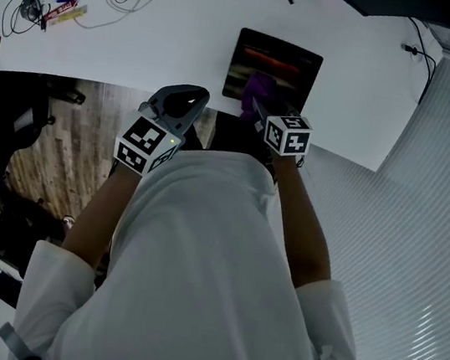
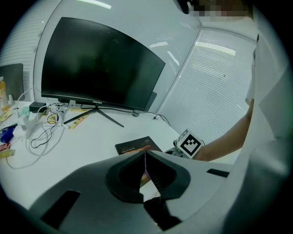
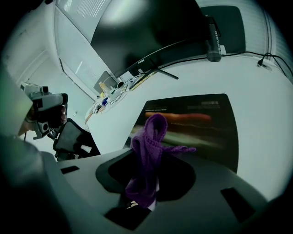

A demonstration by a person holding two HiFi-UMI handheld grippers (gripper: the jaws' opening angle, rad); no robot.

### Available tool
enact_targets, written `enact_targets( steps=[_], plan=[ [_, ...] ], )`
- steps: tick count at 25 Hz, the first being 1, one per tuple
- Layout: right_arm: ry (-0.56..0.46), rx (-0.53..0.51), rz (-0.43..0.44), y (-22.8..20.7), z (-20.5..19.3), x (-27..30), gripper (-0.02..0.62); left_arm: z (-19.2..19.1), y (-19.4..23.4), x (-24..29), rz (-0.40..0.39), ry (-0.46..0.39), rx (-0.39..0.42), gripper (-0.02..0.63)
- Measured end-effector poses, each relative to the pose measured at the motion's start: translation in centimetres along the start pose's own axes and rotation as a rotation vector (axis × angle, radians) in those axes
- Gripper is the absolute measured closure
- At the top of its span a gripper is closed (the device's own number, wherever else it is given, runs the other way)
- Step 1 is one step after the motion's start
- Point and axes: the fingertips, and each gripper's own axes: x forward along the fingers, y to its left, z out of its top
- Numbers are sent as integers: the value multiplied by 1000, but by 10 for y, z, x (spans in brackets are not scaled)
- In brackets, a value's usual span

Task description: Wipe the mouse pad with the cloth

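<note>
Right tool [image 3: 146, 180] clamps purple cloth [image 3: 151, 132] (bunched) over mouse pad [image 3: 201, 123]; left tool [image 2: 145, 167] closed.

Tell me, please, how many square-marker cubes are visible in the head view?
2. One cube rides on the left gripper, by the table's near edge; the other cube rides on the right gripper, which grips the cloth, by the mouse pad. None appears hidden.
</note>
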Motion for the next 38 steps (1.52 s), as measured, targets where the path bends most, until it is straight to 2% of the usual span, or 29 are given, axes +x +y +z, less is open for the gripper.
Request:
enact_targets(
  steps=[12,25,32,38],
  plan=[
    [-2,13,-58,-75,-6,-47,465,15,-26,21,27,-26,-6,583],
    [-26,56,-114,-124,-5,-78,465,27,-37,27,55,-44,-1,583],
    [-57,73,-174,-141,19,-99,465,33,-26,13,71,-73,-7,583],
    [-58,62,-256,-150,40,-89,465,30,-6,-7,105,-85,-29,583]
  ],
)
